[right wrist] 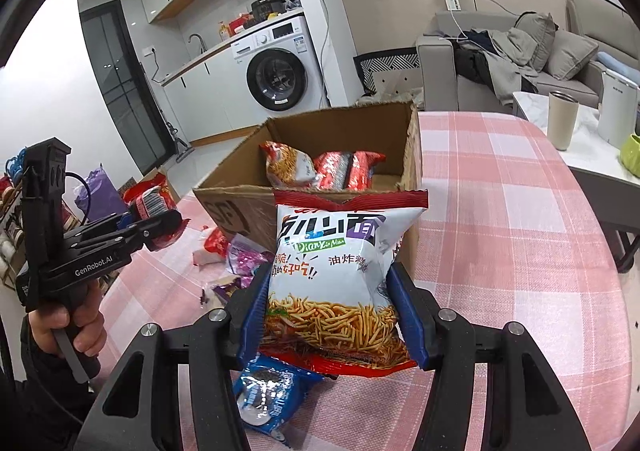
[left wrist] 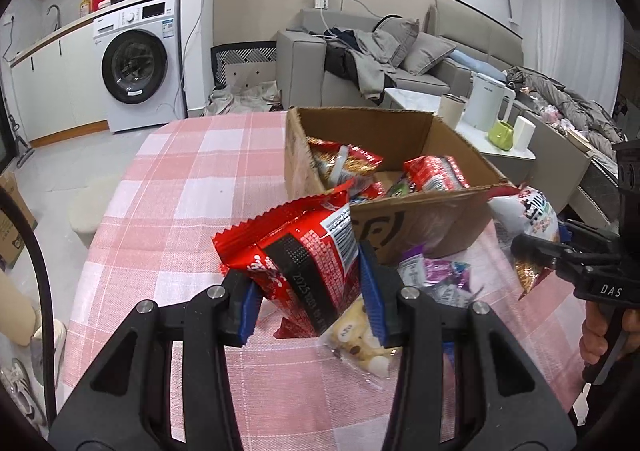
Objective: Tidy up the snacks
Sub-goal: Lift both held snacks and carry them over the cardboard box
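Left gripper (left wrist: pixel 312 303) jaws clamp red packet (left wrist: pixel 296 259); right gripper (right wrist: pixel 332 315) jaws clamp noodle bag (right wrist: pixel 336 275) beside box rim (right wrist: pixel 240 191)

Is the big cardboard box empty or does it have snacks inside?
Not empty. The open-topped cardboard box already holds a noodle snack bag and a red packet, with bare cardboard floor showing beside them.

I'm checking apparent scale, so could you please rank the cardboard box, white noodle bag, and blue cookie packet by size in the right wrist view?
1. cardboard box
2. white noodle bag, enlarged by nearness, clamped in the right gripper
3. blue cookie packet, partly hidden
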{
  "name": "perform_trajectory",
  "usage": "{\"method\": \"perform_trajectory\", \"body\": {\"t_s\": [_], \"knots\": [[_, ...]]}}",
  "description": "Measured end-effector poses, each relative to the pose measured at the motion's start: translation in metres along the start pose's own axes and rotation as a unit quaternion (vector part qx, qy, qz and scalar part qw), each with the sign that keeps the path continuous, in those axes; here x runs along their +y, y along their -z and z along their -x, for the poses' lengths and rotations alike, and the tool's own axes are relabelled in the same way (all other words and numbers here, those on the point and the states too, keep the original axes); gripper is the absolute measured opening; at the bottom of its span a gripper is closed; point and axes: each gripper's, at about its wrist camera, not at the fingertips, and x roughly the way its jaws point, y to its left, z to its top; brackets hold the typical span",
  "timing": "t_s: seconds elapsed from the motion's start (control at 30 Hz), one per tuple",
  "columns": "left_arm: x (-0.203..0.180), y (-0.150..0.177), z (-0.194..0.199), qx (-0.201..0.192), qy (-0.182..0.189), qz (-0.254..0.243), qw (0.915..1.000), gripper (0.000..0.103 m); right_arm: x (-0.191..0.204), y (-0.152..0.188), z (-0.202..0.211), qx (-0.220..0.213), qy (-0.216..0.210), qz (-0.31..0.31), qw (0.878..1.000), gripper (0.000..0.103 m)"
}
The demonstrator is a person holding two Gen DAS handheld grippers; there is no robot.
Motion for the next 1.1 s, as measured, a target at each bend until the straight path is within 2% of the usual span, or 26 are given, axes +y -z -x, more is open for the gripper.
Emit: {"method": "perform_trajectory", "body": {"t_s": [0.27, 0.63, 1.1], "knots": [[-0.013, -0.007, 0.015, -0.011, 0.017, -0.008, 0.9998, 0.040, 0.007, -0.008, 0.018, -0.019, -0.005, 0.002, 1.000, 0.058], [-0.029, -0.022, 0.010, -0.011, 0.032, -0.012, 0.9994, 0.040, 0.012, -0.022, 0.035, -0.043, -0.006, -0.003, 0.999, 0.058], [-0.034, -0.045, 0.003, -0.019, 0.029, -0.016, 0.9993, 0.040, 0.023, -0.052, 0.030, -0.058, -0.010, -0.001, 0.998, 0.058]]}}
